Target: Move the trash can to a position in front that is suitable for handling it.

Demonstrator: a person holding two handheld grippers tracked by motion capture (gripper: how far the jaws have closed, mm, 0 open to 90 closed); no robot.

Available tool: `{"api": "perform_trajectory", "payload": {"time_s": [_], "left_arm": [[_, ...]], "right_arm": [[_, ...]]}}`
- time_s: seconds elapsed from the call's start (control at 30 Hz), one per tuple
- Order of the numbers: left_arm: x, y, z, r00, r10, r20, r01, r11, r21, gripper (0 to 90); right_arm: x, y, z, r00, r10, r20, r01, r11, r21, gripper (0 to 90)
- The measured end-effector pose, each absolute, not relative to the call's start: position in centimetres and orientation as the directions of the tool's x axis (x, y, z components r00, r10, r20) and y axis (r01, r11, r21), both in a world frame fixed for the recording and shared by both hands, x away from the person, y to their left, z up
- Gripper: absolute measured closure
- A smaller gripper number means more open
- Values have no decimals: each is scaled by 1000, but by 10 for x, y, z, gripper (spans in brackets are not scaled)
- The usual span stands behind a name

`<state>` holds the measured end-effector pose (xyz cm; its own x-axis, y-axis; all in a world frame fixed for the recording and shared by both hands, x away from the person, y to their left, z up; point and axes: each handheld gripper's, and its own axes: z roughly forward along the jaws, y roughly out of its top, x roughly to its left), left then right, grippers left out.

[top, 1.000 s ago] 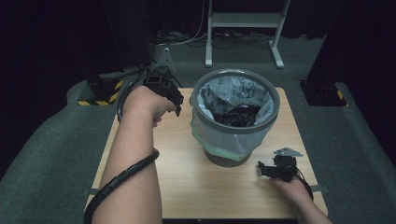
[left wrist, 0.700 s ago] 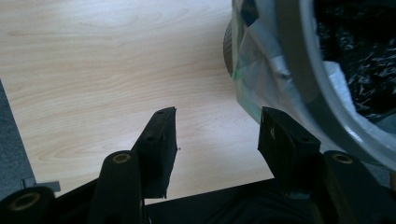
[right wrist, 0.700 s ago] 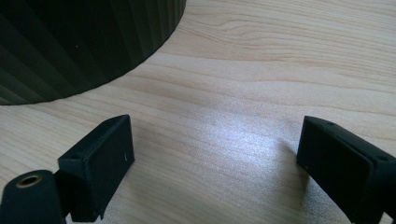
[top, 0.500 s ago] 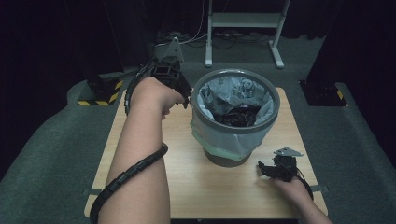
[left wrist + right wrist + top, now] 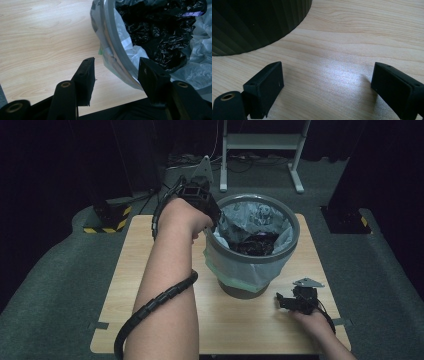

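Over the bin rim point(image 5: 227, 202), your left hand-held gripper point(image 5: 116, 68) straddles rim and liner, jaws apart, not pinching; right hand-held gripper point(image 5: 325, 82) rests open on tabletop point(image 5: 125, 285).

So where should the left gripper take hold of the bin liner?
Probably at the liner edge folded over the bin rim, coming from above. The left gripper already straddles it, jaws open, one outside and one inside; the thin rim fits between them.

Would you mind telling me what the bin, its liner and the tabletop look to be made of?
Bin: grey, matte, ribbed wall, probably moulded plastic. Liner: thin translucent plastic film, crinkled and folded over the rim. Tabletop: pale wood grain with a smooth sheen, either laminate or veneer.
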<state>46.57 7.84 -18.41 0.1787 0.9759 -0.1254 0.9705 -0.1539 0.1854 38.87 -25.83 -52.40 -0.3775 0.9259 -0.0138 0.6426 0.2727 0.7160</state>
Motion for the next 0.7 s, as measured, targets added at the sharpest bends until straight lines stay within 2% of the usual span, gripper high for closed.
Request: {"api": "perform_trajectory", "payload": {"time_s": [0.37,0.7], "left_arm": [[473,71,-194,163,979,-120,973,-139,183,512],[482,62,-205,154,985,-76,971,-137,197,537]], "right_arm": [[389,-258,-524,-381,925,-14,642,275,716,105],[389,-258,-524,-381,925,-14,642,275,716,105]]}}
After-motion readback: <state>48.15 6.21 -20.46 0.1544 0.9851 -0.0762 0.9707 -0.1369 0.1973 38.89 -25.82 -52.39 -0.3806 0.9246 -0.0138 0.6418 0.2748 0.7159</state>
